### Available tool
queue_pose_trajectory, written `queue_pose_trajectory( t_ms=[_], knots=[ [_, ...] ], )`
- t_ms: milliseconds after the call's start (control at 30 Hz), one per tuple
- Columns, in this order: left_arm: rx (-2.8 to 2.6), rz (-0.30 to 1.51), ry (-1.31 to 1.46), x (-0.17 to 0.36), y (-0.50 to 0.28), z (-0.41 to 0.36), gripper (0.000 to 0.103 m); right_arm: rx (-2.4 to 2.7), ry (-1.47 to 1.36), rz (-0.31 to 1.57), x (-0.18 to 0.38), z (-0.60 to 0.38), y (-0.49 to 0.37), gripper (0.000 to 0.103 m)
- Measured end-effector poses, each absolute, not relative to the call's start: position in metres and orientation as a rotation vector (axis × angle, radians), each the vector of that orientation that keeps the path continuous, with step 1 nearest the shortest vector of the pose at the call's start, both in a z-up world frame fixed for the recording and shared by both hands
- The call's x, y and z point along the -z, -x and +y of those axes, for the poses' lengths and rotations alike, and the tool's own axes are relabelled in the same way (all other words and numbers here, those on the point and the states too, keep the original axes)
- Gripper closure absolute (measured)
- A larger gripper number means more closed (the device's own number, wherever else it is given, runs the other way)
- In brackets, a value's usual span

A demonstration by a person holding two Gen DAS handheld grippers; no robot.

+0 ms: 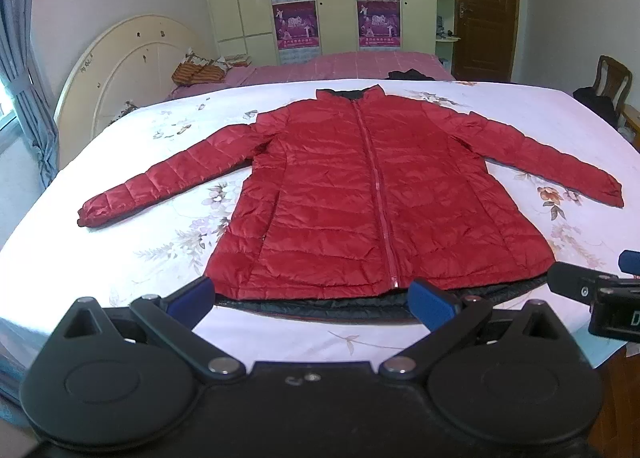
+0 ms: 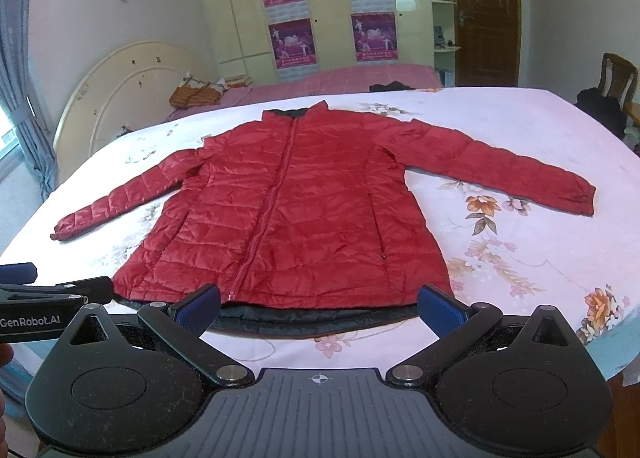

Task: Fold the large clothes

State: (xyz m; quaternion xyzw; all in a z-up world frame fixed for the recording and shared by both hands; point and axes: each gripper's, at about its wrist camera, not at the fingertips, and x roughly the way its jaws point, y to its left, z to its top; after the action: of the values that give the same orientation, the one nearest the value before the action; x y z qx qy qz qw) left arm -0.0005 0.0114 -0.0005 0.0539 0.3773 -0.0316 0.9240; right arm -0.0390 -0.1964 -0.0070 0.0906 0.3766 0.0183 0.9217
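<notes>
We saw one red quilted down jacket [image 1: 352, 194] lying flat and face up on the white flowered bed sheet [image 1: 120, 218]. It was zipped closed, and the zipper [image 1: 378, 194] ran straight from the collar down to the hem. The standing collar [image 1: 348, 94] showed a dark lining and pointed away from us, while the hem [image 1: 360, 300] was at the near edge, with a strip of black lining visible below it. Both sleeves were spread out to the sides and slanted toward us: the left sleeve [image 1: 160, 182] ended in a dark cuff, and the right sleeve [image 1: 552, 162] lay well apart from the body. The shiny fabric was lightly wrinkled.
</notes>
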Motion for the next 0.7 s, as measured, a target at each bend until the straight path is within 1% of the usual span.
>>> queue_pose_trajectory(
  t_ms=[467,633,700],
  knots=[
    [0.071,0.773,-0.102,0.0010,0.0002,0.0121,0.000,-0.037,-0.185,0.774,0.0074,-0.1957,0.0386,0.000],
    [0.066,0.815,-0.123,0.0012,-0.0036,0.0141,0.000,-0.037,-0.185,0.774,0.0070,-0.1955,0.0386,0.000],
    [0.067,0.796,-0.120,0.0014,-0.0033,0.0142,0.000,-0.034,-0.187,0.776,0.0068,-0.1951,0.0369,0.000]
  ],
)
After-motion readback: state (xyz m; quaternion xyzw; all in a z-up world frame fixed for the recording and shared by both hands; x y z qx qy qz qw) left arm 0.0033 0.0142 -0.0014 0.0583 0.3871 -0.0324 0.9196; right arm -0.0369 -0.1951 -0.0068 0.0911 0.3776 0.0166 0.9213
